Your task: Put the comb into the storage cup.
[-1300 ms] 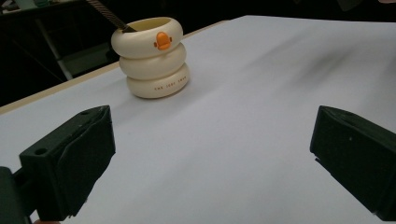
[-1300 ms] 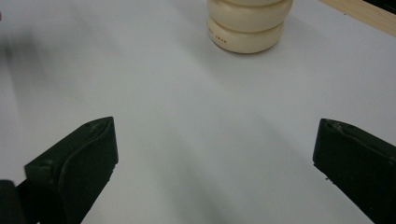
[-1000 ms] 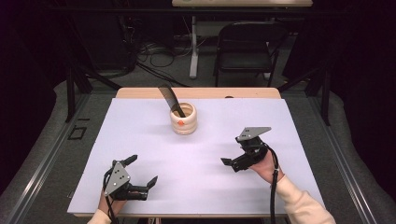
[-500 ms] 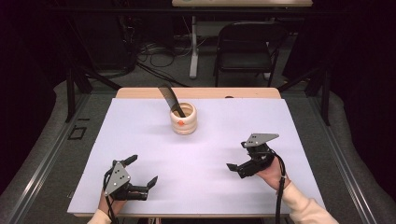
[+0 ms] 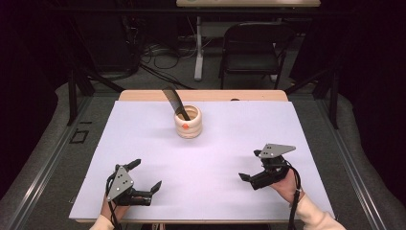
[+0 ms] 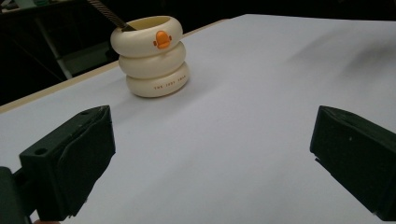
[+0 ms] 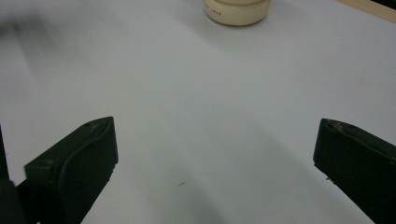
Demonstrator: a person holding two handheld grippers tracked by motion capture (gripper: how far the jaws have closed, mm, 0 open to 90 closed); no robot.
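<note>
A cream cup (image 5: 187, 122) made of stacked rings, with an orange mark on its front, stands at the middle back of the white table (image 5: 230, 134). A black comb (image 5: 173, 101) leans out of it to the left. My left gripper (image 5: 146, 173) rests open at the near left, nothing between its jaws. The right gripper (image 5: 249, 165) is open at the near right, held in a hand. In the left gripper view the cup (image 6: 153, 56) and comb (image 6: 107, 11) sit far ahead of the wide-open gripper (image 6: 212, 158). Beyond the open right gripper (image 7: 215, 163) the cup's base (image 7: 236, 10) shows.
A wooden strip (image 5: 206, 95) runs along the table's far edge. Behind it are a folding chair (image 5: 253, 48) and floor cables (image 5: 158, 52). Dark rails (image 5: 52, 158) flank the table on both sides.
The right gripper has moved toward the near edge and a little to the right, staying open. The left gripper, cup and comb are where they were.
</note>
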